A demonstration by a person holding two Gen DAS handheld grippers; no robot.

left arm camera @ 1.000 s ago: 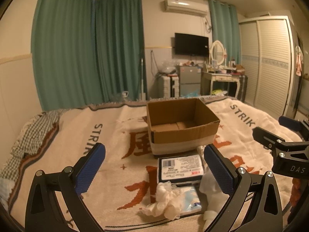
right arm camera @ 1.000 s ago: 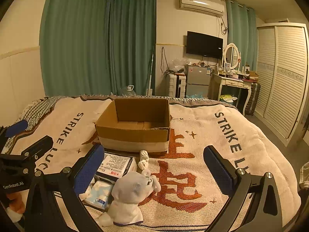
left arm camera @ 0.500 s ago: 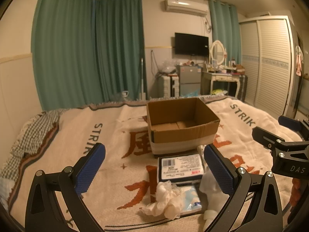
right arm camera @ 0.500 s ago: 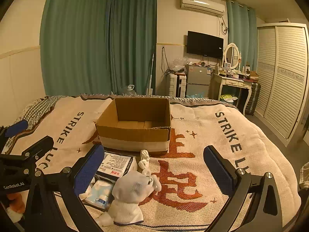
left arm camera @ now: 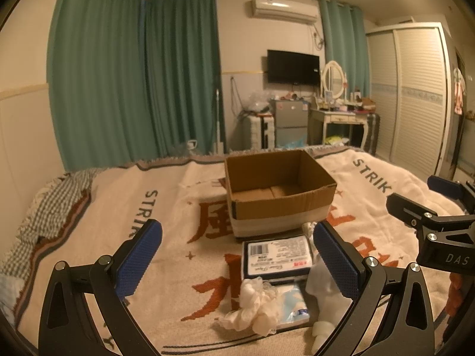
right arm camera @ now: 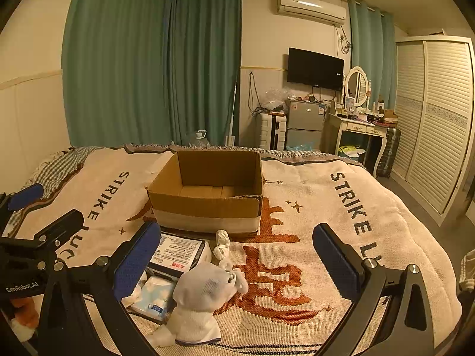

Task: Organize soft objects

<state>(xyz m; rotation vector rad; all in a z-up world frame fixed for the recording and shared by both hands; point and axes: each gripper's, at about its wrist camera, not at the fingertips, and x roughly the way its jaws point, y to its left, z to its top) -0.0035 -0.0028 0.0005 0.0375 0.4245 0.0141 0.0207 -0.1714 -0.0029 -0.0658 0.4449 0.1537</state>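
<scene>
An open, empty cardboard box [left arm camera: 279,190] [right arm camera: 207,195] stands on the blanket-covered bed. In front of it lie a dark tissue pack with a white label [left arm camera: 277,256] [right arm camera: 178,253], a light blue tissue pack [left arm camera: 292,305] [right arm camera: 154,295], a crumpled white cloth [left arm camera: 256,305], a white rolled sock [right arm camera: 222,244] and a grey-white sock bundle [right arm camera: 202,299]. My left gripper [left arm camera: 237,262] is open and empty, held above these items. My right gripper [right arm camera: 234,262] is open and empty, over the sock bundle. Each gripper shows at the edge of the other's view.
The cream blanket [right arm camera: 326,237] with red characters and black lettering covers the bed. Beyond the bed's far edge are green curtains [right arm camera: 148,68], a small fridge [right arm camera: 302,124], a dressing table [right arm camera: 359,127] and a louvred wardrobe [right arm camera: 439,118] at the right.
</scene>
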